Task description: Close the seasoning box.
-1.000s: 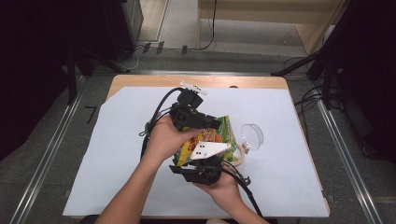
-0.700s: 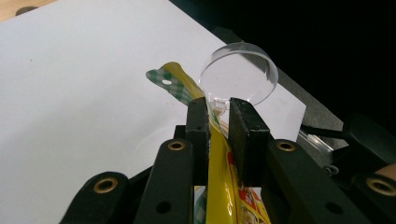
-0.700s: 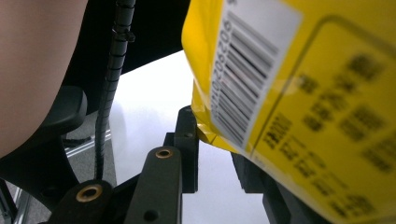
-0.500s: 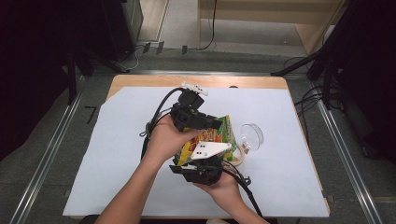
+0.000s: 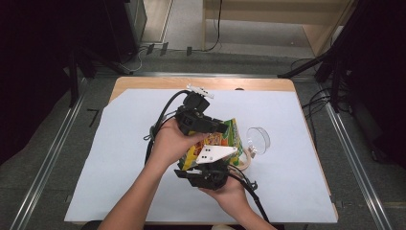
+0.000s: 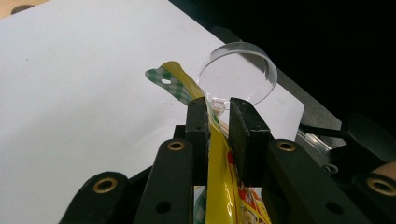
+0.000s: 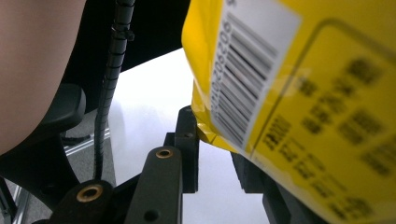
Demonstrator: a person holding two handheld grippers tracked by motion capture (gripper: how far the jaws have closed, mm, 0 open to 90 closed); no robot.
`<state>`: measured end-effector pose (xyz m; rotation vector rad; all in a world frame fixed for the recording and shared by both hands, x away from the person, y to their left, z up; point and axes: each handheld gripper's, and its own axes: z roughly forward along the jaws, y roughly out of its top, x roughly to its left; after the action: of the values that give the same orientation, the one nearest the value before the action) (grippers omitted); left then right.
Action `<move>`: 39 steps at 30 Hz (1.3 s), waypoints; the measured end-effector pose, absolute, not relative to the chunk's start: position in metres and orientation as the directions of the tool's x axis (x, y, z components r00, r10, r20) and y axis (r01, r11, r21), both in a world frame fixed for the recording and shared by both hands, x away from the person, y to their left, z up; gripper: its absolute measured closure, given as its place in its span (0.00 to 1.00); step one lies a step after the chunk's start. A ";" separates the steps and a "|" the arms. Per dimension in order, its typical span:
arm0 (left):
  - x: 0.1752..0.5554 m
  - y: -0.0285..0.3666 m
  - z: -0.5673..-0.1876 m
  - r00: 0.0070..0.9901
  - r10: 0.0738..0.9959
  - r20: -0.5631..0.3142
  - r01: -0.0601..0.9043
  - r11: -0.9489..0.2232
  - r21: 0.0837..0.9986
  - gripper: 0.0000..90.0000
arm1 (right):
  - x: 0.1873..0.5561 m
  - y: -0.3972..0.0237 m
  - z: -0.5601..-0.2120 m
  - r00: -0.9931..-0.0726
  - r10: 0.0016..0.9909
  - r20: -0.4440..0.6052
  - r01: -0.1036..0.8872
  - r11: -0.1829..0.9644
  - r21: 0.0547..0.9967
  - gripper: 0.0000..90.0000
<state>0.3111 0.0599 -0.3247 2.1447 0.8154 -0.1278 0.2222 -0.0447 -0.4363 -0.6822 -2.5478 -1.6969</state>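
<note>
Nearest the person, the right gripper [image 5: 210, 167] has its jaws pinching the lower edge of the yellow bag [image 5: 218, 143], whose barcode side looms over them in the right gripper view [image 7: 299, 93]. The bag is held up just above the white sheet [image 5: 119, 158], between both grippers. Beyond it, the left gripper [image 6: 218, 128] has its jaws pressed on the bag's upper edge [image 6: 219, 186]. Just past the bag, a clear round dish [image 5: 258, 139] rests on the sheet.
</note>
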 end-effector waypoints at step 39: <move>0.308 0.057 -0.323 0.795 0.506 -0.335 0.576 -0.456 0.678 0.87 | 0.222 -0.046 -0.436 -0.907 0.350 0.236 0.352 0.318 0.880 0.83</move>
<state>0.3084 0.0575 -0.3230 2.1424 0.7982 -0.1067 0.2216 -0.0459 -0.4360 -0.6786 -2.5490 -1.7033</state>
